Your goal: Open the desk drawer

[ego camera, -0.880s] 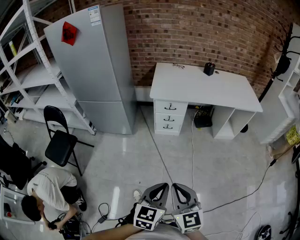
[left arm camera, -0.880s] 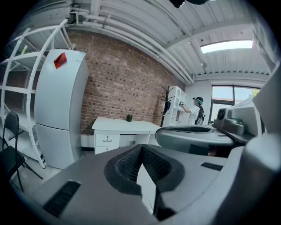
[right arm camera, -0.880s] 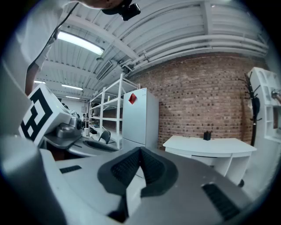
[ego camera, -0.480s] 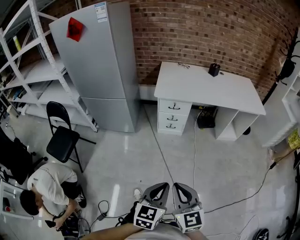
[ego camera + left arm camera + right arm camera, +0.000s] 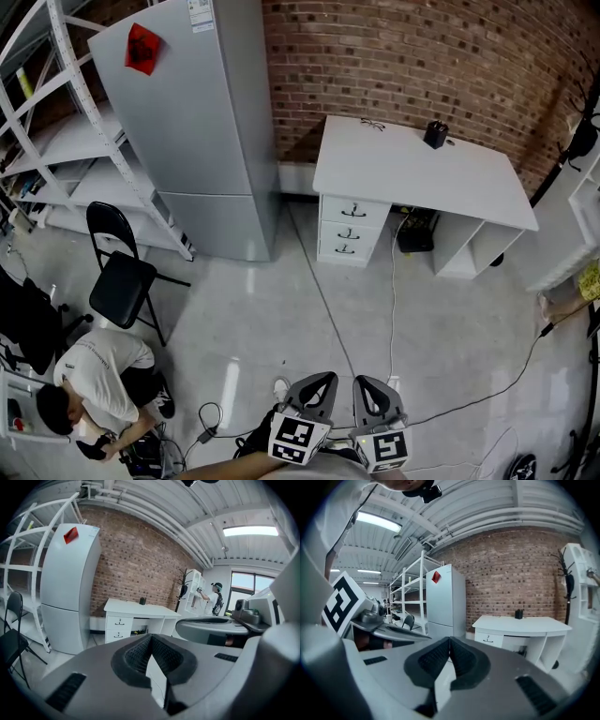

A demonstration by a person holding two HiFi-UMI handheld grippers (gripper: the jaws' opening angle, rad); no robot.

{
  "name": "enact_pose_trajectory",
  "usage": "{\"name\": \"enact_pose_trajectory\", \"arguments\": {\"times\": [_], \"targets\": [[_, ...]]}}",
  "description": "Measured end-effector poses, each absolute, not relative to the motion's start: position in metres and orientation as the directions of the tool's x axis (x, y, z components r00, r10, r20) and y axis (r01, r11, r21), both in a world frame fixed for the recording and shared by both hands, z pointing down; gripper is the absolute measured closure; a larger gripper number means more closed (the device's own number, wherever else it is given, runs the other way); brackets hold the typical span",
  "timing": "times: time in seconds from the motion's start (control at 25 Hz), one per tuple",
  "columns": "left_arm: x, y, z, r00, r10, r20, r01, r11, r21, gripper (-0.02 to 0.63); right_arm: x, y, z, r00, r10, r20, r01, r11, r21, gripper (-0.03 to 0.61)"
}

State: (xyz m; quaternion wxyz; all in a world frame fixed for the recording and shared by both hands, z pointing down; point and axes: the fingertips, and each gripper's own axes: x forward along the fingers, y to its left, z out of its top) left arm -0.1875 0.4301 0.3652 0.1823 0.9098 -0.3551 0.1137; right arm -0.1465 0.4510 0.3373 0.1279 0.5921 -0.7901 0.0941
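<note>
The white desk [image 5: 422, 173] stands against the brick wall, far from me across the floor. Its stack of three drawers [image 5: 351, 231] with dark handles sits under the left end, and all three look shut. The drawers also show in the left gripper view [image 5: 118, 627], and the desk shows in the right gripper view [image 5: 520, 620]. My left gripper [image 5: 322, 378] and right gripper [image 5: 364, 382] hang side by side at the bottom edge of the head view. Both point towards the desk. The left gripper [image 5: 150, 637] and the right gripper [image 5: 449, 640] are shut, with nothing between their pads.
A tall grey fridge [image 5: 187, 122] stands left of the desk, with white shelving [image 5: 56, 141] beyond it. A black folding chair [image 5: 122, 281] and a crouching person [image 5: 94, 375] are at the left. Cables [image 5: 392, 309] run across the floor. A black box [image 5: 414, 234] sits under the desk.
The head view has shifted a little, and the desk and fridge look slightly nearer. Both grippers sit a bit lower in the picture, still side by side and shut.
</note>
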Motion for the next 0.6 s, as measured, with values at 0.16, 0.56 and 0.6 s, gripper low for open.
{"name": "enact_pose_trajectory", "arguments": {"times": [0.16, 0.56, 0.6], "targets": [[-0.199, 0.379, 0.361, 0.745, -0.586, 0.320, -0.664, -0.700, 0.264, 0.607, -0.167, 0.403, 0.334, -0.249, -0.915, 0.317, -0.963, 0.270, 0.023, 0.563], [-0.231, 0.296, 0.365, 0.801, -0.514, 0.308, -0.597, -0.727, 0.339, 0.607, -0.195, 0.313, 0.318, -0.155, -0.932, 0.327, -0.983, 0.180, 0.047, 0.563], [-0.234, 0.290, 0.365, 0.804, -0.511, 0.305, -0.594, -0.727, 0.346, 0.607, -0.200, 0.307, 0.317, -0.152, -0.933, 0.327, -0.982, 0.179, 0.054, 0.563]]}}
